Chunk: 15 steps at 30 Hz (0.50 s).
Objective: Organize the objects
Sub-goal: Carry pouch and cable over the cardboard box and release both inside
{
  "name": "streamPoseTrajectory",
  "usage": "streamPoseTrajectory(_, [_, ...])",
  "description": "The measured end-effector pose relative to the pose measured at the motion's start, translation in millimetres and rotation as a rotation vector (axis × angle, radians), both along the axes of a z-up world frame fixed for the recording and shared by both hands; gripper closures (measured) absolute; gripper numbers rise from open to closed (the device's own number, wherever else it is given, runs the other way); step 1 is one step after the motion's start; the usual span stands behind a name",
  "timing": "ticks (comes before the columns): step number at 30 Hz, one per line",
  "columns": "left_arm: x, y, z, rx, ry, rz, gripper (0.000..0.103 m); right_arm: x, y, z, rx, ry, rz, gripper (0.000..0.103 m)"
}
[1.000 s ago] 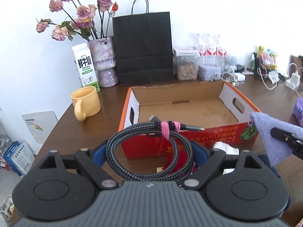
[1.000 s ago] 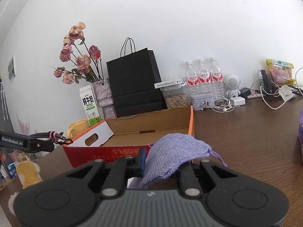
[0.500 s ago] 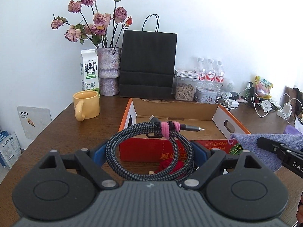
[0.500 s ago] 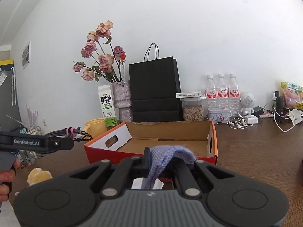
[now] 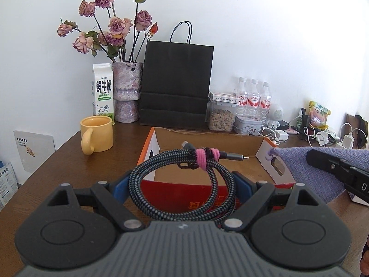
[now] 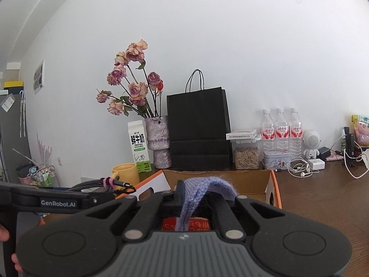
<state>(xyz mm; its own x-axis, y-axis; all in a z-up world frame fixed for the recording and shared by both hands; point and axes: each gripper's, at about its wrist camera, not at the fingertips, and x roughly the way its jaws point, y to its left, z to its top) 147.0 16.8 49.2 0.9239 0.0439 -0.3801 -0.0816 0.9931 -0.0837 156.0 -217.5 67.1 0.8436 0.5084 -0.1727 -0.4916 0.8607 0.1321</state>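
Cable coil (image 5: 182,180) sits clamped in the left hand-held gripper (image 5: 182,184), purple cloth (image 6: 203,191) pinched in the right hand-held gripper (image 6: 198,198), both near the cardboard box (image 5: 207,138). Carrying seems underway; next, each needs lowering inside and releasing.

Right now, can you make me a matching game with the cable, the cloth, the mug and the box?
Things:
1. cable
2. cloth
3. mug
4. box

Where or how:
A. on the table, next to the milk carton
B. pinched in the right gripper
C. open on top, with nothing showing inside
D. coiled, held in the left gripper

Pairs: 1-D, 2-B, 3-A, 4-C
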Motion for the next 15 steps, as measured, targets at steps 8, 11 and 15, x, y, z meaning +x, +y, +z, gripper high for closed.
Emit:
streamPoseTrajectory(8, [37,-5,13,-0.002,-0.04,0.014,0.014,38,16,16,0.006,-0.035,-0.002,0.102])
streamPoseTrajectory(11, [56,-7,15,-0.007,-0.041,0.017,0.014,59,23,17,0.005,-0.029,-0.006,0.102])
streamPoseTrajectory(15, [83,-8,12,-0.012,-0.029,0.03,0.014,90,30,14,-0.001,-0.001,-0.013,0.102])
